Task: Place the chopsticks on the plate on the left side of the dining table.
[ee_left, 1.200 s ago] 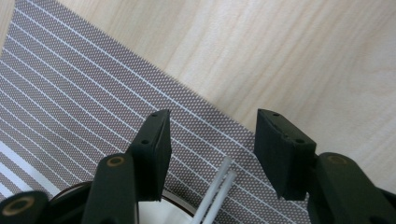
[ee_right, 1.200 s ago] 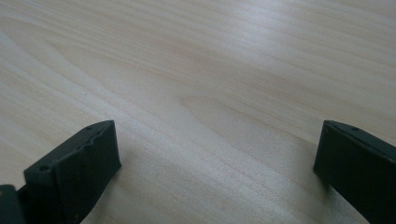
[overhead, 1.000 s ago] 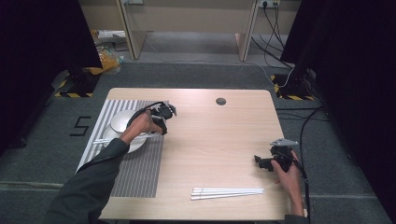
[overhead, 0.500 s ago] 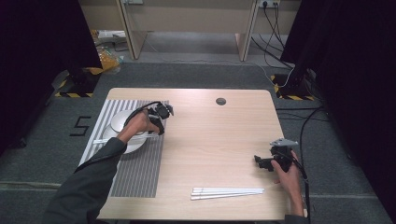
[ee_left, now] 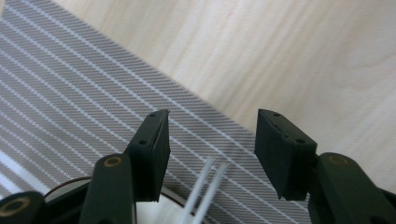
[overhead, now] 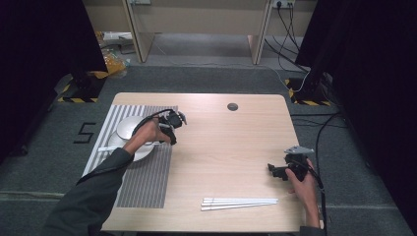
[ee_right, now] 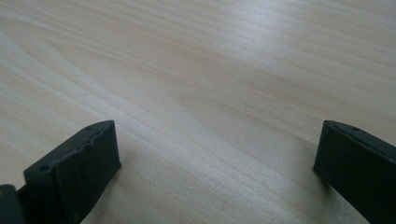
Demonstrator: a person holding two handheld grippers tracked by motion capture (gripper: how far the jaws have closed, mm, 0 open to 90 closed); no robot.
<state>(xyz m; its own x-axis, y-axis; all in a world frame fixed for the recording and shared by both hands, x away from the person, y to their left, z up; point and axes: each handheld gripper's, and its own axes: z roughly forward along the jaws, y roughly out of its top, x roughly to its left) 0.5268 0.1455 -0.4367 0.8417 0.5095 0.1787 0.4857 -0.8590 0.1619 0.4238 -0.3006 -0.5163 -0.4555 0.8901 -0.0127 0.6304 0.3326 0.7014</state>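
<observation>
My left gripper [overhead: 171, 133] hovers over the right edge of a white plate [overhead: 129, 153] on a grey striped mat [overhead: 142, 187]. Its jaws stand open in the left gripper view [ee_left: 212, 135]. Two thin white sticks [ee_left: 205, 186] lie below and between them, their ends reaching off the plate's rim [ee_left: 161, 212] over the mat; the pads do not touch the sticks. A white bowl [overhead: 129, 127] sits just behind the plate. My right gripper [overhead: 274, 171] rests low at the table's right side, open over bare wood [ee_right: 215, 140]. More white sticks [overhead: 238, 202] lie near the front edge.
The light wooden table [overhead: 226, 142] has a round cable hole [overhead: 232, 106] at its back. Another white stick [overhead: 105, 148] pokes out left of the plate. Dark curtains flank the table, and cables run along the floor at the right.
</observation>
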